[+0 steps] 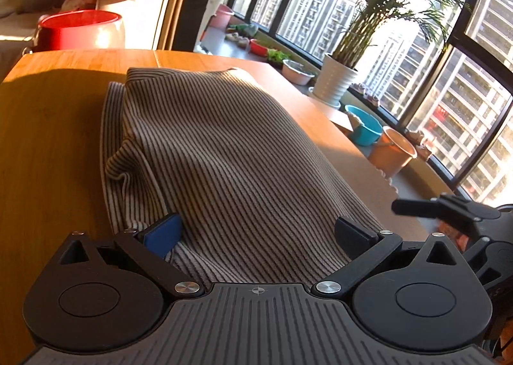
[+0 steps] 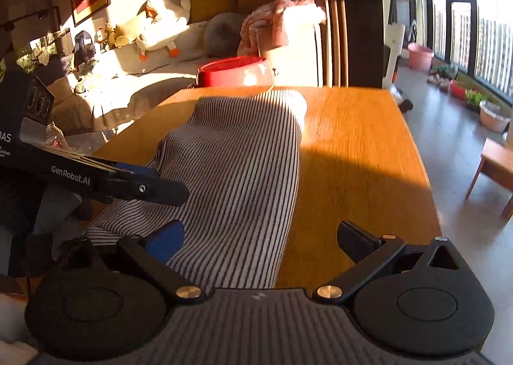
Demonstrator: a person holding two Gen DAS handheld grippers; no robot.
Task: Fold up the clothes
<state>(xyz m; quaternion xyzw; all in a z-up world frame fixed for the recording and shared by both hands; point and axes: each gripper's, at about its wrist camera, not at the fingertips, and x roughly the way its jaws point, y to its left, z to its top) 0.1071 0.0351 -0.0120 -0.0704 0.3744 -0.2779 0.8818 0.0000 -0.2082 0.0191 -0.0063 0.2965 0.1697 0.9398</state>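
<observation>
A striped garment (image 1: pixel 224 156), brown-grey with thin dark stripes, lies folded lengthwise on the wooden table (image 1: pixel 48 147). My left gripper (image 1: pixel 259 233) is open, its fingers wide apart over the garment's near end, and nothing is held. In the right wrist view the same garment (image 2: pixel 237 172) runs away from me along the table (image 2: pixel 359 156). My right gripper (image 2: pixel 259 240) is open over the garment's near right edge. The left gripper (image 2: pixel 166 190) shows at the left in that view, low over the cloth.
A red tub (image 1: pixel 80 29) stands beyond the table's far edge. A potted palm (image 1: pixel 336 79), basins and buckets (image 1: pixel 365 129) line the window side. A sofa with soft toys (image 2: pixel 160 25) and a pink blanket (image 2: pixel 275 18) lies behind the table.
</observation>
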